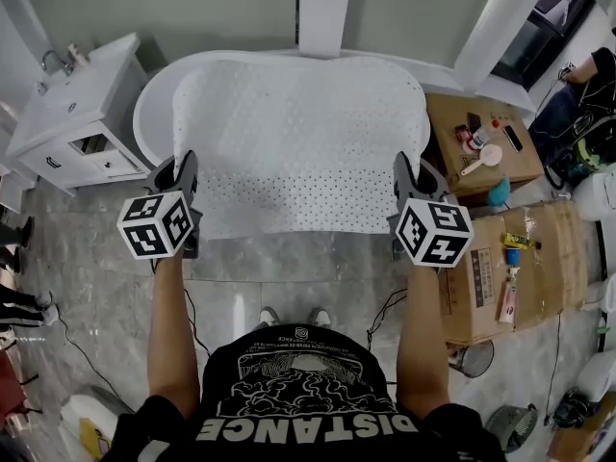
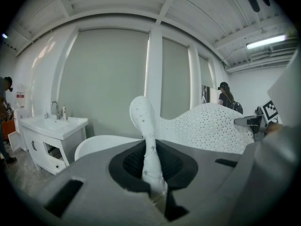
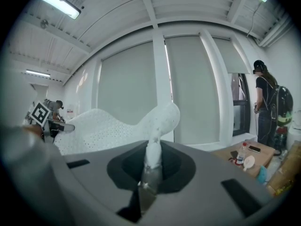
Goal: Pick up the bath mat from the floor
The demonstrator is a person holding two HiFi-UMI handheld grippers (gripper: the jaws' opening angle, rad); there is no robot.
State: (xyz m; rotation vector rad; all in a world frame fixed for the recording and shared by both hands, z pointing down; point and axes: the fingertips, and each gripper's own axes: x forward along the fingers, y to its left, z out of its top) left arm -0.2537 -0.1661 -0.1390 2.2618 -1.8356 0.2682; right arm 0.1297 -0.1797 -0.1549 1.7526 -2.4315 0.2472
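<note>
At ten o'clock from the mat, a white vanity [image 1: 72, 128] with a sink stands well apart from it. The left gripper [image 1: 179, 176] has its jaws pinched tight on the mat's near left corner. In the left gripper view the edge stands up between the pads as a thin white fold.

The bath mat [image 1: 298, 142] is off the floor, spread in the air between the two grippers. It hides most of the white bathtub [image 1: 154, 94] at twelve o'clock. Its far edge may be brushing the tub, though that part is hard to read.

The mat looks light, limp and rubbery, pierced all over with small holes. It bows between the grips, so the corners are the sensible hold, and a thin edge like this could slide out if wet.

The right gripper [image 1: 409, 173] is likewise closed hard on the near right corner. At two o'clock a low table [image 1: 452, 114] carries bottles, and cardboard boxes [image 1: 481, 277] crowd four o'clock. These, and the tub rim ahead, are what a swinging mat could catch.
</note>
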